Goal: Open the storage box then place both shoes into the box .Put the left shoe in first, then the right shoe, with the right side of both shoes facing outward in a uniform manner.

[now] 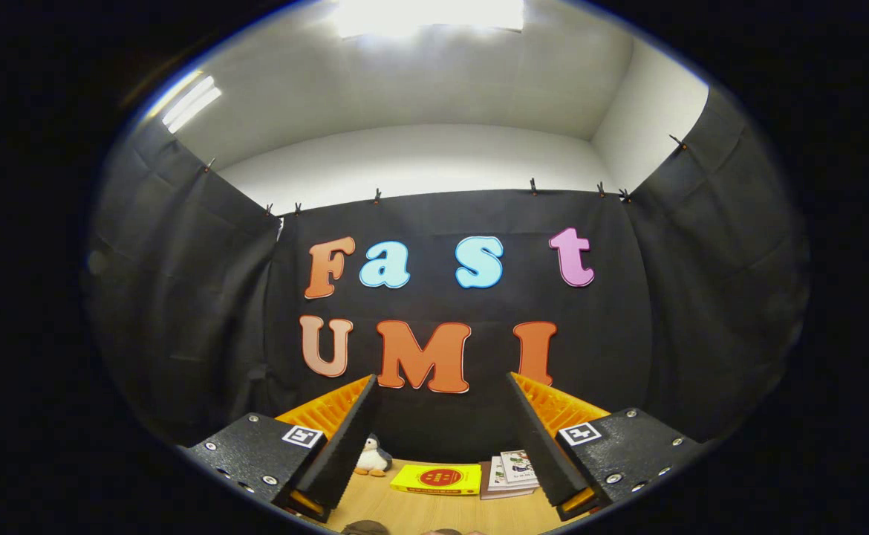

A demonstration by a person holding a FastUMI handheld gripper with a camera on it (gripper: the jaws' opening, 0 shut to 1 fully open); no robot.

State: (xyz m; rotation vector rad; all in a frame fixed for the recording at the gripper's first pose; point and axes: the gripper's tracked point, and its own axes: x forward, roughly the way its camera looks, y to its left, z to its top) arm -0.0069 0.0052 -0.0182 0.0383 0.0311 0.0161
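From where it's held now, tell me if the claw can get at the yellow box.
Probably yes: the claw is open and holds nothing, and the yellow box lies on bare table between and beyond its fingers, nothing blocking.

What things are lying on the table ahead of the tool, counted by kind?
Penguin plush toy: 1
Yellow box: 1
Books in a stack: 2, perhaps more
Total: 4
All lie on the wooden table, beyond the tool, whose fingers stand open on nothing.

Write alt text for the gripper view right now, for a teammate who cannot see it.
The gripper is open and holds nothing, its fingers raised toward the black cloth wall. Beyond and between them, on a wooden table, sit a small plush penguin, a yellow box and a stack of booklets.
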